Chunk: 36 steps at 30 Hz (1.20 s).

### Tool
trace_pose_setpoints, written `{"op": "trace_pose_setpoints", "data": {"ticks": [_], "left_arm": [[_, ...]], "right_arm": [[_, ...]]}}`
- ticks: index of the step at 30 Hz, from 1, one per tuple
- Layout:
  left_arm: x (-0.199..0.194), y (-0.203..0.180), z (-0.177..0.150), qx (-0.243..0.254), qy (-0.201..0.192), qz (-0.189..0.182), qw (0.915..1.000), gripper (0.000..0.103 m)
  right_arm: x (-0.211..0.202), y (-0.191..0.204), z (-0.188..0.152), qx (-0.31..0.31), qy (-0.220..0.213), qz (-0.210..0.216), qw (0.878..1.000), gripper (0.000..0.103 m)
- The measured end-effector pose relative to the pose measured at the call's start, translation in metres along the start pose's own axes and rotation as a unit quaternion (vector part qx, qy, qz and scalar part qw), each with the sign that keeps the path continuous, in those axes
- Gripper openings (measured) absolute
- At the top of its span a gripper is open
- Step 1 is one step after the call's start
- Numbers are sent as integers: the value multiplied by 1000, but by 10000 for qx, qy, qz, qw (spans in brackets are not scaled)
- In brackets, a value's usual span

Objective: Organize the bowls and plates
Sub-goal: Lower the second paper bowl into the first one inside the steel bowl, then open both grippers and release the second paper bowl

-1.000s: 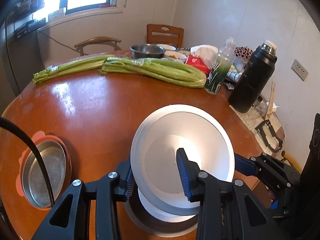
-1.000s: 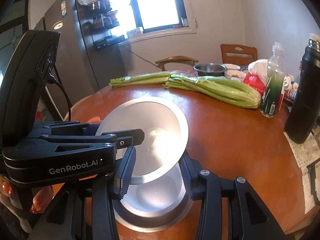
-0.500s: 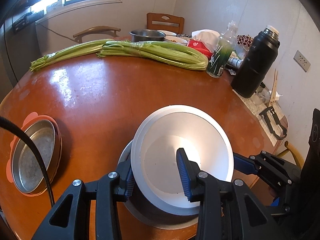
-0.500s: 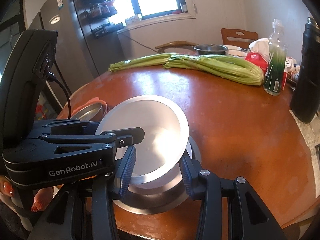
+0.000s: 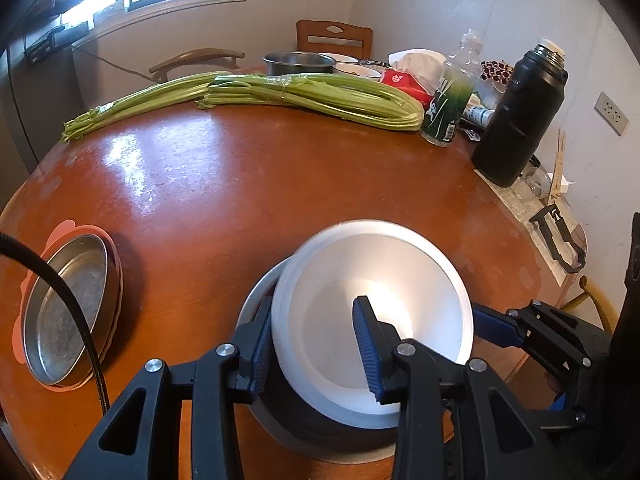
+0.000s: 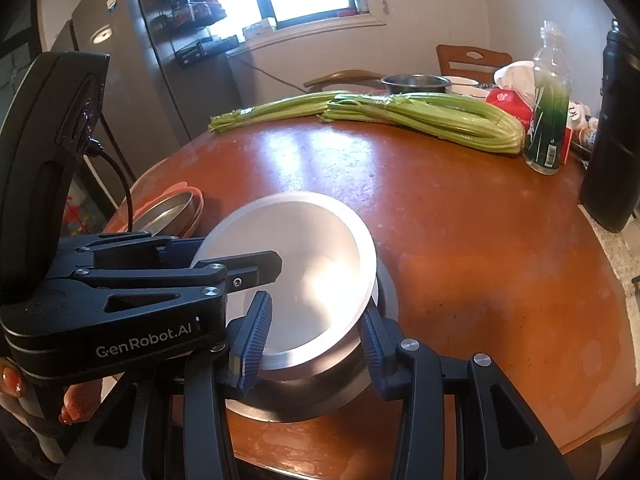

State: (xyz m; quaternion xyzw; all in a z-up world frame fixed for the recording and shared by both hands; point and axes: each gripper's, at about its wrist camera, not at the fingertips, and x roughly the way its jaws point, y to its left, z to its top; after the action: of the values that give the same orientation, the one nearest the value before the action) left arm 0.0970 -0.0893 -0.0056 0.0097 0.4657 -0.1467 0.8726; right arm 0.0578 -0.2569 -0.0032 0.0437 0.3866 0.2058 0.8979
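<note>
- My left gripper (image 5: pixel 316 344) and right gripper (image 6: pixel 316 344) both clamp the white bowl's (image 5: pixel 372 312) rim, tilted over the steel bowl (image 6: pixel 320 396).
- Uneven release probably tips it off; seating looks unclear.

Left gripper (image 5: pixel 316 344) and right gripper (image 6: pixel 314 340), side by side, tilted downward, each clamped on one near rim; fingers (image 6: pixel 76 404) visible at left.

Celery (image 5: pixel 312 98), green bottle (image 5: pixel 446 114), black thermos (image 5: pixel 520 116).
</note>
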Motion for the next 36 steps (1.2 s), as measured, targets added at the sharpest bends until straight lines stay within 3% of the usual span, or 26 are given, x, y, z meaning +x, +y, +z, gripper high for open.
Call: {"op": "trace_pose_setpoints", "data": {"ticks": [13,36], "left_arm": [[2,2,0,14,12,39,10000,39],[-19,12,1,32,-308,155,9994,39]], "right_arm": [[0,-1,1,-5,-1,-125,9999,45],[-8,2,9,-62,-135,-217,9997,45]]}}
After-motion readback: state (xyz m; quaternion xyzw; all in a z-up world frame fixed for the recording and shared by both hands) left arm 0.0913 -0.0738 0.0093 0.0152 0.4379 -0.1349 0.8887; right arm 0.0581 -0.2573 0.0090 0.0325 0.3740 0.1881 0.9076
